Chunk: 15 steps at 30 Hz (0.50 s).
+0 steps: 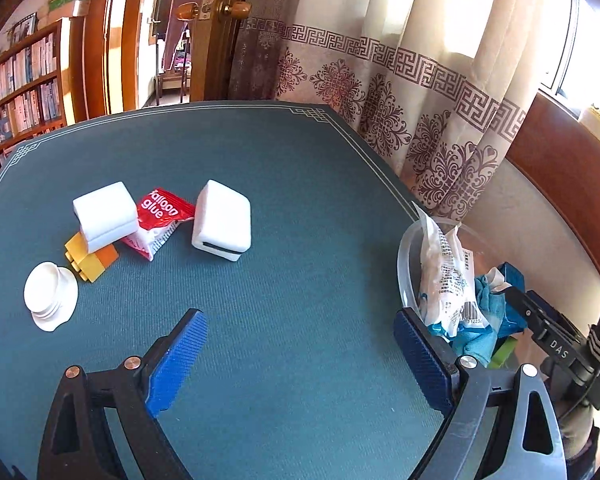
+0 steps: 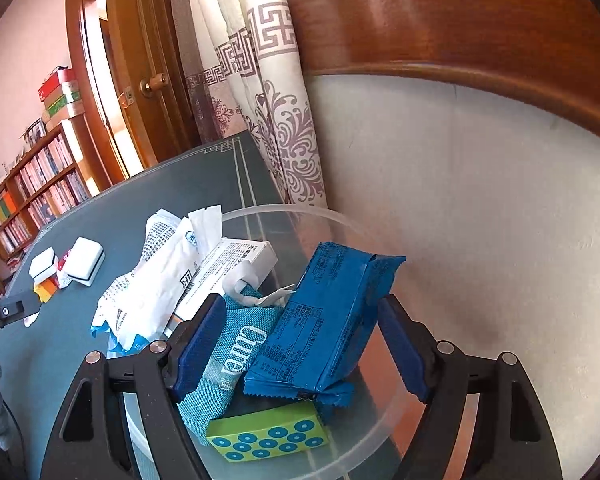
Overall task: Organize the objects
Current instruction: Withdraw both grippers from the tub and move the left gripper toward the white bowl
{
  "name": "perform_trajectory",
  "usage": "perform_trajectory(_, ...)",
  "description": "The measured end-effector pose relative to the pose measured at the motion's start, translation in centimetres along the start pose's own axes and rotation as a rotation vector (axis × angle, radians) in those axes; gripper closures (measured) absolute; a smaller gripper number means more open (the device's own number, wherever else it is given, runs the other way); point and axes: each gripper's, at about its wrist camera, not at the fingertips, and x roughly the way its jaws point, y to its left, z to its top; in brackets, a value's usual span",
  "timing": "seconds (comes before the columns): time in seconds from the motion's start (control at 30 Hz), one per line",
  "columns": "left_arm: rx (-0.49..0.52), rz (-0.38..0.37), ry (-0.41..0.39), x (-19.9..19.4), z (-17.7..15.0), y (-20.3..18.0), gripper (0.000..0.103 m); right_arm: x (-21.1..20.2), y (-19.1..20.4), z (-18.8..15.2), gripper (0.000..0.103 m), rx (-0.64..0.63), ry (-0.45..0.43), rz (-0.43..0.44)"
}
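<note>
The left tongs (image 1: 300,360) tilt down over the teal bench (image 1: 300,200), spread wide with only bare bench between the blue pads (image 1: 180,360); they pinch nothing. Beyond them to the left lies a small heap: a white cap-shaped piece (image 1: 50,296) nearest the edge, yellow and orange blocks (image 1: 92,260) just beside it, a white box (image 1: 106,214) resting partly on the blocks, a red "balloon glue" packet (image 1: 160,216) touching that box, and a second white box (image 1: 222,220) with a dark slot along its lower side next to the packet. Further right, at the bench's edge by the curtain (image 1: 420,100), stands a clear plastic bowl (image 2: 340,216). The right tongs (image 2: 300,348) slope down into it, spread apart; a blue foil packet (image 2: 332,320) lies between the pads with a gap to the right pad, and the left pad sits against a teal cloth pouch (image 2: 228,360). No pad presses the packet. Beneath it lies a green box with blue dots (image 2: 268,432); white printed bags (image 2: 152,280) and a white carton (image 2: 228,268) lean at the bowl's left.
</note>
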Motion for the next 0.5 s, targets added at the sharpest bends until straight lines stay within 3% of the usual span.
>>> perform_trajectory(0.1, -0.026, 0.028, -0.008, -0.3, -0.2, 1.6, 0.006, -1.4, 0.8, 0.1, 0.024, -0.017, -0.043, -0.022)
perform_trajectory(0.33, -0.087, 0.104, -0.017, -1.0, -0.5, 5.4, 0.002, -4.4, 5.3, 0.2, 0.024, -0.089, -0.145, 0.018)
perform_trajectory(0.5, -0.129, 0.141, -0.030, -1.8, -0.8, 8.1, 0.002, -5.2, 8.3, -0.3, 0.024, -0.116, -0.157, 0.081)
